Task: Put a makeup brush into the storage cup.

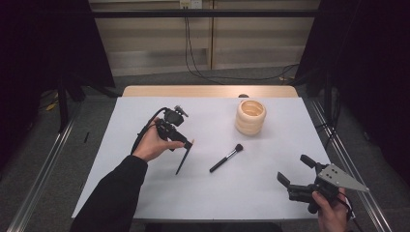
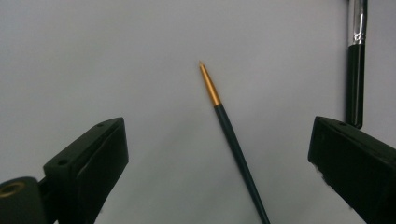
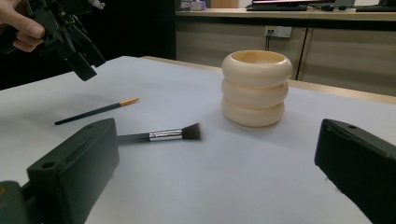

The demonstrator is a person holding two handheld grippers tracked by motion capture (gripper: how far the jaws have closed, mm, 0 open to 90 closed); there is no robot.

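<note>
A thin dark paintbrush point(image 1: 184, 157) with a gold ferrule point(image 2: 210, 87) lies flat on the white table. My left gripper point(image 1: 178, 137) hovers above its gold end, open, with the brush point(image 2: 236, 144) seen between the wide jaws and untouched. A black makeup brush point(image 1: 226, 158) with a silver collar lies just to the right; its handle point(image 2: 356, 74) shows at the edge of the left gripper view. My right gripper point(image 1: 295, 169) is open near the table's front right corner and faces the makeup brush point(image 3: 163, 135) and a cream ringed wooden holder point(image 3: 254, 88).
The wooden holder point(image 1: 250, 117) stands upright at the back right of the table point(image 1: 145, 193). Metal rails run along both sides of the table on the floor. Cables hang down the wall behind.
</note>
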